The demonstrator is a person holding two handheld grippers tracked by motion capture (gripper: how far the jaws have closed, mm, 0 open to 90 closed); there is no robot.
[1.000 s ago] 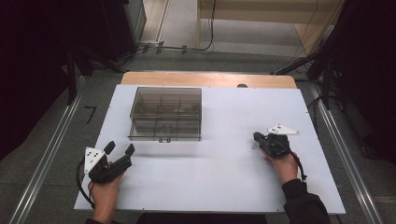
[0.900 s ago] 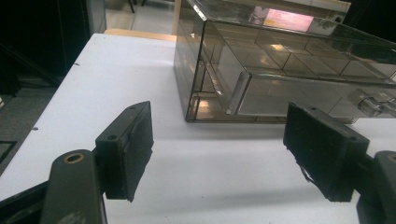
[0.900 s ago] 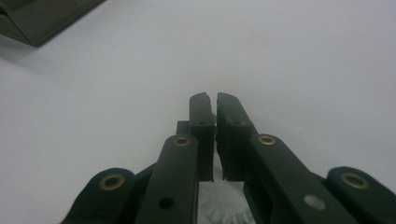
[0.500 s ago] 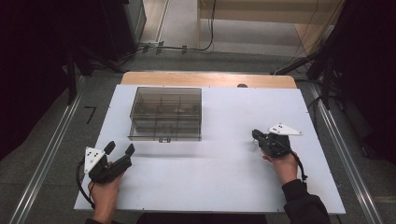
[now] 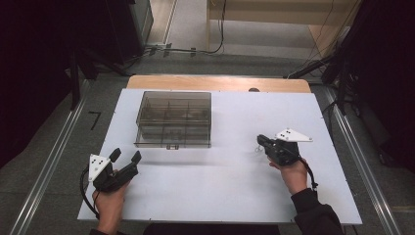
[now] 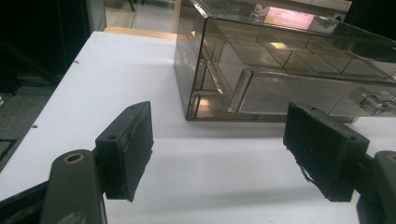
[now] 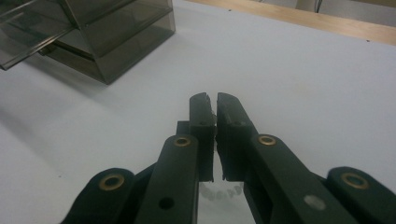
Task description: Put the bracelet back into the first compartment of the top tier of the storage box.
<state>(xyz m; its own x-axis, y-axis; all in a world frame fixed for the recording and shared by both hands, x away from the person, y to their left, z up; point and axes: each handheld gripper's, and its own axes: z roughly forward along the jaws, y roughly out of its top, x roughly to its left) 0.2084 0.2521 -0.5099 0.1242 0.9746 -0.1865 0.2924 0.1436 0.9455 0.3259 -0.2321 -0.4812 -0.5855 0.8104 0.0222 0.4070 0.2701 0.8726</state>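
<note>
A smoky clear plastic compartment box (image 5: 173, 117) stands closed on the white table (image 5: 230, 181), left of centre. My left gripper (image 5: 126, 155) rests near the front left edge, open, its wide-apart jaws facing the box (image 6: 280, 70) with nothing between them (image 6: 224, 149). My right gripper (image 5: 259, 139) hovers at the right side, its jaws pressed together (image 7: 215, 100) and pointing left toward the box (image 7: 107, 32). A small pale wiry thing (image 5: 257, 148) shows just under its tips. I cannot tell whether it is held or lies on the table.
A wooden strip (image 5: 220, 83) runs along the table's far edge. Metal rails (image 5: 49, 166) flank both sides on the grey floor. Cables (image 5: 186, 49) lie on the floor beyond the table. The box has a small latch (image 5: 171, 146) on its near face.
My right gripper has lifted slightly and drifted a little to the left, jaws still together. The left gripper and the box have stayed put.
</note>
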